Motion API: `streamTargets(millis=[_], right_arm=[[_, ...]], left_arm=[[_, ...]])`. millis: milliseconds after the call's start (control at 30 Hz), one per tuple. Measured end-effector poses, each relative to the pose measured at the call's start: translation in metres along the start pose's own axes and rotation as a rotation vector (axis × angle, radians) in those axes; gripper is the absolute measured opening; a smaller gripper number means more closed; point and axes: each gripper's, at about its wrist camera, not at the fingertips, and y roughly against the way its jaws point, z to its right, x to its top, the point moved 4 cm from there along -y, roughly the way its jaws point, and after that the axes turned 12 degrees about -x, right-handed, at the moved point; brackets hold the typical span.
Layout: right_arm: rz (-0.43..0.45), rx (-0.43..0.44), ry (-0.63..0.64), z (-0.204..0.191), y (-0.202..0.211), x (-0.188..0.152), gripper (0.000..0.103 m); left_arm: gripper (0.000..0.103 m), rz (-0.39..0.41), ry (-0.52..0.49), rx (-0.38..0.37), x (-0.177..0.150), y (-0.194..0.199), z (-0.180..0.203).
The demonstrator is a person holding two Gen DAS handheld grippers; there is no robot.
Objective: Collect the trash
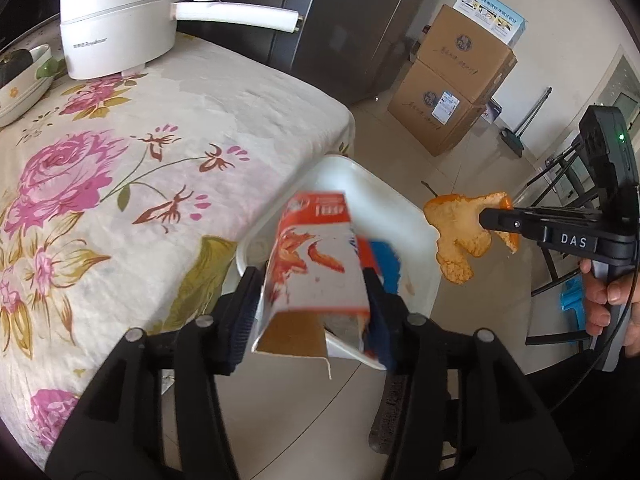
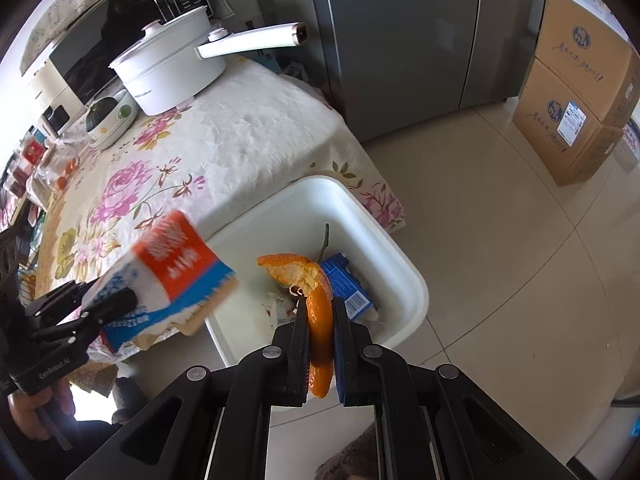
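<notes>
Now left gripper [image 1: 316, 300] fingers clamped on carton [image 1: 316, 256]; right gripper [image 2: 320, 320] fingers pinching orange peel [image 2: 316, 300], both above white bin [image 2: 404, 276].

The left gripper [image 1: 316, 300] is closed, its two fingers clamped on opposite sides of a carton [image 1: 316, 264], which is lifted and tilted. The right gripper [image 2: 320, 320] is closed, both pads pressed against a strip of orange peel [image 2: 316, 312] that curls forward past the fingertips. A bare hand [image 1: 608, 304] grips the right gripper's handle from below.
</notes>
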Motion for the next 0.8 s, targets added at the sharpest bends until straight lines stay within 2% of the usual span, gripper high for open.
streamTargets(millis=[33,167,433,500,533,567,633,800], right_arm=[[-0.001,0.0,-0.002,0.002,0.0,0.0,0.01],[-0.013,-0.002,-0.011,0.008,-0.003,-0.002,0.01],[-0.03,-0.001,-0.024,0.013,-0.009,-0.002,0.012],[-0.025,0.019,-0.046,0.012,-0.009,0.001,0.017],[-0.03,0.034,-0.059,0.012,-0.01,0.002,0.027],[-0.033,0.047,-0.075,0.013,-0.009,0.003,0.044],[-0.02,0.051,-0.096,0.014,-0.006,0.005,0.056],[-0.023,0.052,-0.089,0.011,-0.003,0.003,0.061]], left_arm=[[0.065,-0.009,-0.002,0.007,0.0,-0.004,0.001],[0.068,-0.043,-0.002,0.006,-0.001,-0.015,0.005],[0.078,-0.048,0.03,0.021,0.0,-0.013,0.002],[0.082,-0.046,0.047,0.031,0.001,-0.011,-0.002],[0.083,-0.045,0.054,0.038,0.0,-0.01,-0.004],[0.083,-0.046,0.059,0.043,0.0,-0.009,-0.005],[0.084,-0.05,0.064,0.055,-0.001,-0.008,-0.007],[0.091,-0.057,0.07,0.098,-0.006,-0.001,-0.011]])
